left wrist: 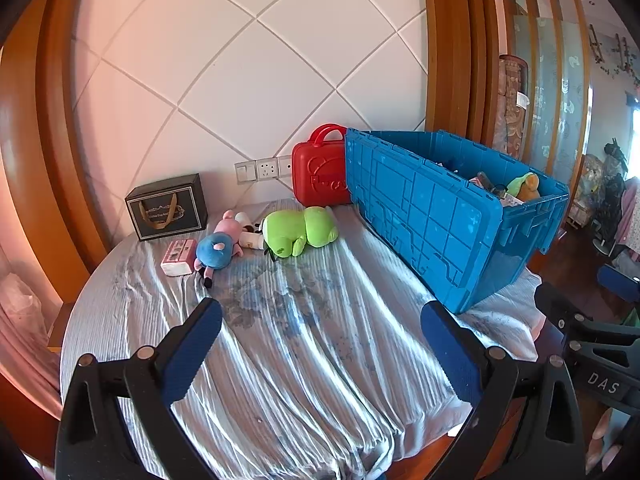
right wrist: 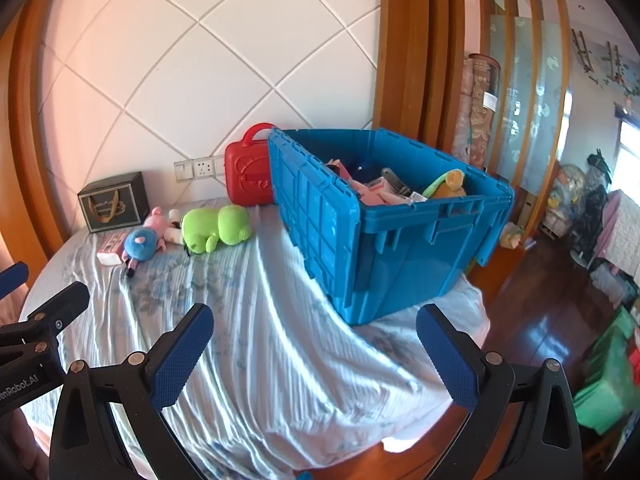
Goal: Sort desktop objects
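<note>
**Left wrist view: both grippers spread wide and empty over the cloth-covered surface**

Left wrist view shows the left gripper (left wrist: pixel 320 344) with its blue-padded fingers (left wrist: pixel 192 352) far apart and nothing between them, held above a round surface (left wrist: pixel 320 360) draped in a wrinkled pale blue cloth. The right gripper (right wrist: pixel 316 344) is likewise spread wide and empty; its body also shows at the right edge of the left view.

A blue crate (left wrist: pixel 440 216) stands on the right part of the surface, its hinged lid flap hanging open down the near side. Inside it lie a green and orange plush (right wrist: pixel 446 184), some pink items and other things too jumbled to name. A red carry case (left wrist: pixel 318 168) stands upright behind the crate's left corner, against the white quilted wall, touching or almost touching the crate.

Left of the crate, well apart from both grippers, a green plush (left wrist: pixel 300 232) lies on its side. Just beside it lies a pink pig plush in blue (left wrist: pixel 220 246), with a small white item between them. A pink and white packet (left wrist: pixel 178 256) lies next to the pig, and a black gift bag (left wrist: pixel 168 206) stands behind it near the wall.
</note>
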### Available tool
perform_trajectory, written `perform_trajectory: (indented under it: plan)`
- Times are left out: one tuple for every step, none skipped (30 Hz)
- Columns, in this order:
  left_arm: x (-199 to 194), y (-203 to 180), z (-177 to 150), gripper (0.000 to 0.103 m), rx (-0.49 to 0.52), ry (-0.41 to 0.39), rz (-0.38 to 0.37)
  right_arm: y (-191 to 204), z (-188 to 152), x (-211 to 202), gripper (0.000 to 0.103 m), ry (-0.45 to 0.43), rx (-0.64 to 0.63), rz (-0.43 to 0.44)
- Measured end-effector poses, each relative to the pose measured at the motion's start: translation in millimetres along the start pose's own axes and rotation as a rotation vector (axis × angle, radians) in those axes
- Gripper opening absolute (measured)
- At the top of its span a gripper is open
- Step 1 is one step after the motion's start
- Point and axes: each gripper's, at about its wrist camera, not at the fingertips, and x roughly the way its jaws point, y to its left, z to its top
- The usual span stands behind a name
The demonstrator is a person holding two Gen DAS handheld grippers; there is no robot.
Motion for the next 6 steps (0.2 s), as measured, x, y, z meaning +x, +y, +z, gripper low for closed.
perform_trajectory:
  plan:
    - [0.1, -0.3, 0.0, 0.101, -0.001, -0.002, -0.002, 0.3, 0.1, -0.1, 0.103, -0.001, 0.0, -0.001]
    - [0.3, -0.1, -0.2, 0.101, -0.001, -0.003, -0.004, 1.0, 0.5, -0.1, 0.103, -0.001, 0.0, -0.002]
    - [0.9, -0.1, -0.3, 0.101, -0.002, -0.001, -0.006, 0.9, 0.4, -0.2, 0.103, -0.001, 0.001, -0.001]
    - [1.5, 0.1, -0.5, 0.101, -0.002, -0.001, -0.007, 0.9, 0.3, 0.0, 0.103, -0.001, 0.001, 0.0]
    - [2.4, 0.3, -0.6, 0.101, -0.002, 0.002, -0.007, 2.0, 0.3, 0.2, 0.103, -0.001, 0.001, -0.001]
    - [3.5, 0.6, -0.6, 0.101, -0.003, 0.006, -0.008, 1.8, 0.3, 0.3, 0.103, 0.0, 0.001, -0.002]
